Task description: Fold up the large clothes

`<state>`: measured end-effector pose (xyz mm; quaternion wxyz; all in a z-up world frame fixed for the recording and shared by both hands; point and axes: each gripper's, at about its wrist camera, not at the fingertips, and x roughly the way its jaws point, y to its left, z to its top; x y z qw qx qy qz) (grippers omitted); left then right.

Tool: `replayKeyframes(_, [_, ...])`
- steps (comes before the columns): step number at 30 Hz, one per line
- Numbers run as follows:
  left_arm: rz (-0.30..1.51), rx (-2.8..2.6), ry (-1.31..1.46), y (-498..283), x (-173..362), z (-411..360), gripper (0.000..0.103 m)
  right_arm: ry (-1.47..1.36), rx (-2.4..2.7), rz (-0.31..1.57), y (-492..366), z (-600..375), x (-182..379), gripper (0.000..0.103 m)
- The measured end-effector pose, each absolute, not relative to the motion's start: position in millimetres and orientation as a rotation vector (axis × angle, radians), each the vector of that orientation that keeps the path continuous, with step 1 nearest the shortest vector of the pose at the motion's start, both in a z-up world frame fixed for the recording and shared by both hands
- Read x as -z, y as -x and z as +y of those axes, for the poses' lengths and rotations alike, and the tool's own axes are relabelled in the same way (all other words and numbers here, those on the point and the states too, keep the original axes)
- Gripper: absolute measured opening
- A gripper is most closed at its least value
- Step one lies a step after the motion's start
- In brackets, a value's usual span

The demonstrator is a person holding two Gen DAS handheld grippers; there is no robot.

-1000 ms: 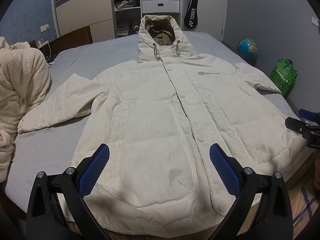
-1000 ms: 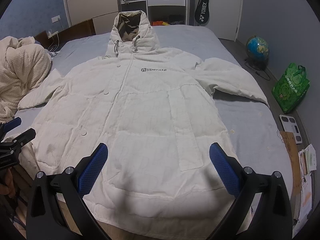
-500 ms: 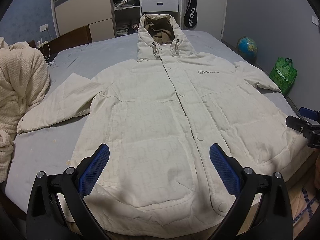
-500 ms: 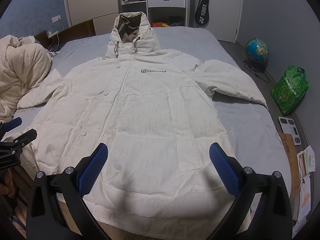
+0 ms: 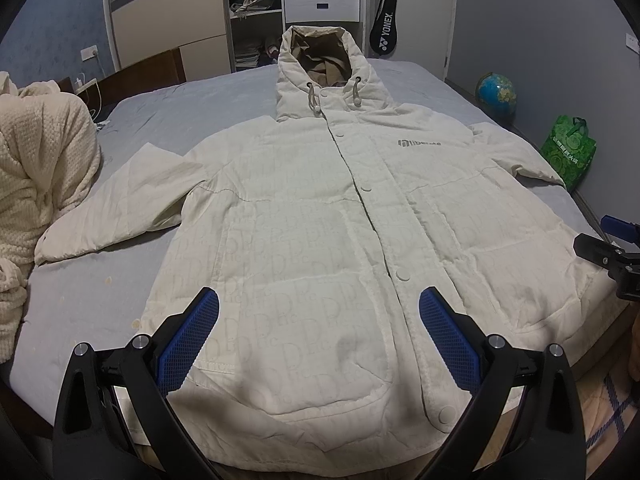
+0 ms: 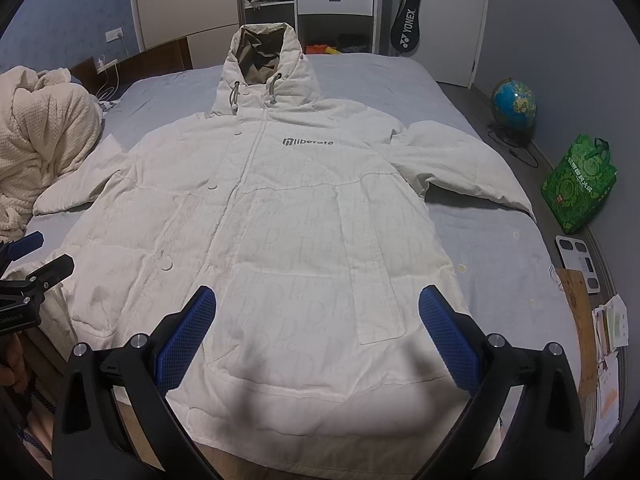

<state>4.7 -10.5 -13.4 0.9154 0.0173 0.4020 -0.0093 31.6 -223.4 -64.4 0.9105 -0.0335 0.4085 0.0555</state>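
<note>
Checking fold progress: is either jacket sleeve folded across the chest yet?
No. In the right wrist view, both sleeves of the jacket lie spread outward on the bed, none across the chest.

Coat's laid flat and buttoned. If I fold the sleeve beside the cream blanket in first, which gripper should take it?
Left, probably. The left gripper hangs open on the side of the coat where that sleeve stretches toward the cream blanket. The right gripper, also open, faces the opposite sleeve and would have to cross the coat.

Big cream hooded puffer coat (image 5: 312,240) lies face-up, spread flat on the grey bed (image 5: 192,108), buttoned shut, both sleeves angled outward, hood toward the headboard, hem hanging slightly over the near edge. Grey "liberate" logo on the chest.
</note>
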Motion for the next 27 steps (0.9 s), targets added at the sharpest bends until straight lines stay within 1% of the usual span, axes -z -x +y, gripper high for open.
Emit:
replayKeyframes(16, [0.827, 0.019, -0.032, -6, 12, -10, 0.097, 0.078, -0.116, 0.848, -32, -222, 66, 0.097])
replayKeyframes(27, [0.831, 0.020, -0.025, -7, 10, -11, 0.097, 0.007, -0.109, 0.861, -37, -233, 62, 0.097])
